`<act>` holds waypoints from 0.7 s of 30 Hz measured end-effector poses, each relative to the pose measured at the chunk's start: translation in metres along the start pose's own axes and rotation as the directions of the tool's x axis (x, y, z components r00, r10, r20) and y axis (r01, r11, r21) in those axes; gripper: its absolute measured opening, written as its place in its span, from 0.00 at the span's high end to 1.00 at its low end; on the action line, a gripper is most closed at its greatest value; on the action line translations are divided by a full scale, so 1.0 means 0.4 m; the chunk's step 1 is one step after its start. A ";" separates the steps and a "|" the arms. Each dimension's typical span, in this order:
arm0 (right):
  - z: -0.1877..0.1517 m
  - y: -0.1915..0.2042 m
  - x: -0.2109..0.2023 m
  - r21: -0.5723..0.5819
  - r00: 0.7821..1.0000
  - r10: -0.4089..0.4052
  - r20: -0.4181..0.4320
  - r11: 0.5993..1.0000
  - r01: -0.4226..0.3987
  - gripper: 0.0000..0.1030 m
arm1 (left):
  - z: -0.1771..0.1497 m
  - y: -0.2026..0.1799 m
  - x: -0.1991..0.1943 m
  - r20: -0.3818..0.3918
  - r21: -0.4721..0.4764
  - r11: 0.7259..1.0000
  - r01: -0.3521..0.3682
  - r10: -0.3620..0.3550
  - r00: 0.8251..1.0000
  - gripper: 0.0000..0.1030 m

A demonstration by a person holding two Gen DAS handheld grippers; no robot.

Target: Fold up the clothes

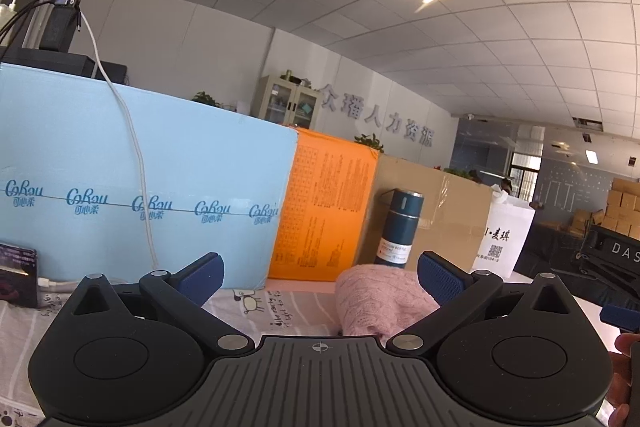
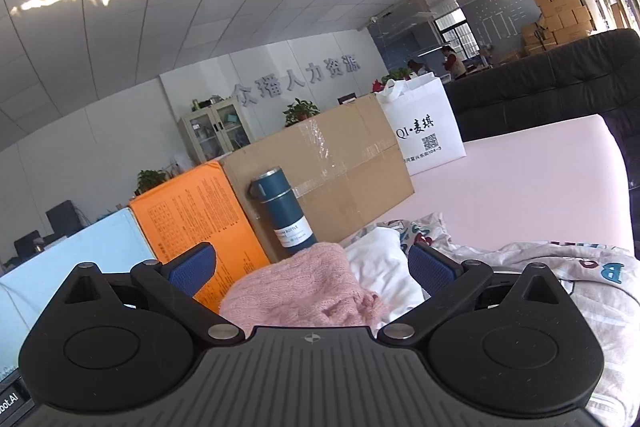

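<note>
Side by side, the left gripper [image 1: 320, 277] and right gripper [image 2: 310, 263] hover low over a pale pink surface [image 2: 520, 171], each with its blue-padded jaws spread wide and holding nothing. A folded pink knit sweater [image 2: 304, 287] lies just ahead between the right gripper's jaws, and sits toward the right finger in the left wrist view [image 1: 380, 295]. Beside it rest a rumpled white garment [image 2: 380, 259] and a printed cloth with coloured letters [image 2: 560, 267]. Behind the sweater stands a dark teal insulated bottle [image 2: 286, 211], upright against a taped cardboard box [image 2: 340, 155], flanked by an orange box [image 2: 200, 203] and a light blue carton [image 1: 140, 167]. A white shopping bag [image 2: 424, 123] stands farther right.
</note>
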State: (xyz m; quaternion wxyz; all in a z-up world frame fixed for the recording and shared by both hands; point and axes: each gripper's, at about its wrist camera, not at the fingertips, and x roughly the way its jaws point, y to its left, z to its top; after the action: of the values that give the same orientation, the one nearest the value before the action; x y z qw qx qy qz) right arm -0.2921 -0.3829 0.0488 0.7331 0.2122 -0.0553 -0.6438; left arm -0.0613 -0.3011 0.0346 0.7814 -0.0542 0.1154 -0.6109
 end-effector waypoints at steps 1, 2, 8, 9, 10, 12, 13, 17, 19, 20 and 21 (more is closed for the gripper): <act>-0.004 0.004 0.001 -0.009 1.000 -0.019 -0.009 1.000 0.019 0.00 | -0.005 -0.004 0.004 -0.005 0.006 1.000 -0.007 0.007 1.000 0.00; -0.008 0.007 0.003 -0.018 0.999 -0.036 -0.017 0.999 0.035 0.00 | -0.009 -0.007 0.009 -0.011 0.019 1.000 -0.012 0.012 1.000 0.00; -0.036 0.020 0.000 -0.085 0.993 -0.106 -0.044 0.991 0.102 0.00 | -0.017 -0.017 0.024 -0.047 0.073 0.996 -0.054 0.057 0.997 0.00; -0.042 0.020 -0.004 -0.100 0.993 -0.106 -0.043 0.990 0.101 0.00 | -0.017 -0.017 0.023 -0.046 0.079 0.995 -0.067 0.071 0.996 0.00; -0.046 0.018 -0.005 -0.112 0.993 -0.111 -0.046 0.988 0.105 0.00 | -0.017 -0.015 0.022 -0.044 0.083 0.994 -0.077 0.081 0.996 0.00; -0.055 0.014 -0.001 -0.137 0.991 -0.121 -0.064 0.984 0.111 0.00 | -0.018 -0.012 0.022 -0.044 0.087 0.992 -0.093 0.097 0.994 0.00; -0.059 0.012 0.003 -0.150 0.989 -0.126 -0.080 0.982 0.113 0.00 | -0.019 -0.010 0.022 -0.049 0.084 0.992 -0.097 0.101 0.994 0.00; -0.076 0.005 0.022 -0.208 0.978 -0.143 -0.152 0.972 0.110 0.00 | -0.026 -0.011 0.027 -0.061 0.093 0.988 -0.125 0.131 0.990 0.00; -0.084 0.007 0.032 -0.230 0.973 -0.142 -0.181 0.968 0.098 0.00 | -0.034 -0.015 0.028 -0.060 0.120 0.982 -0.142 0.150 0.987 0.00; -0.088 0.008 0.038 -0.234 0.971 -0.143 -0.190 0.967 0.097 0.00 | -0.037 -0.018 0.029 -0.062 0.130 0.981 -0.143 0.152 0.987 0.00; -0.090 0.008 0.042 -0.235 0.970 -0.141 -0.196 0.968 0.093 0.00 | -0.039 -0.020 0.028 -0.065 0.136 0.981 -0.139 0.148 0.987 0.00</act>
State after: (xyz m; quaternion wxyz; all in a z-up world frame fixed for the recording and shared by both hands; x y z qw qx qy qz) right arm -0.2735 -0.3901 0.0144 0.7146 0.1985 0.1086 -0.6620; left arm -0.0701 -0.3130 0.0199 0.8205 0.0283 0.1078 -0.5607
